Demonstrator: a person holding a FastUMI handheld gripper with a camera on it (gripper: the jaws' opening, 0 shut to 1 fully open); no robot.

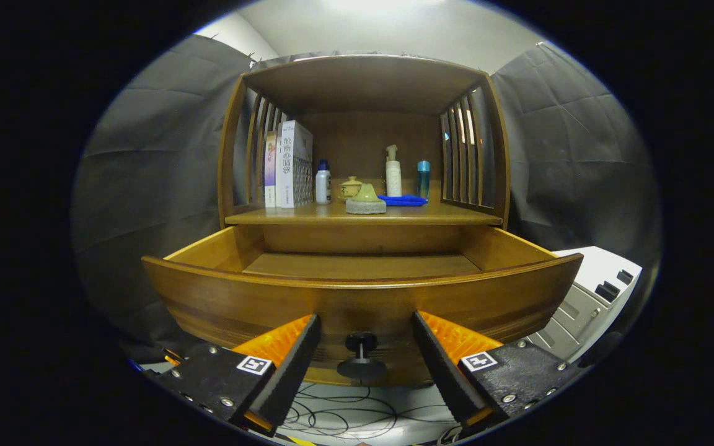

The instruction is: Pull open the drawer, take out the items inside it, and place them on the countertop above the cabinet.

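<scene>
so the gripper (362, 347) is spread wide with the knob (361, 342) sitting right between its fingers, untouched, and the open drawer (357, 297) stretches straight ahead beyond them

Recording booth: black cloth walls (146, 179), wooden cabinet (363, 87), floor cables (344, 412).

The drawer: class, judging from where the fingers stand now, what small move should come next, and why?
Probably lift the gripper up and forward over the drawer front. The drawer is already pulled out, and the fingers stand open either side of the knob, gripping nothing. The visible drawer floor looks bare; the near part is hidden.
</scene>
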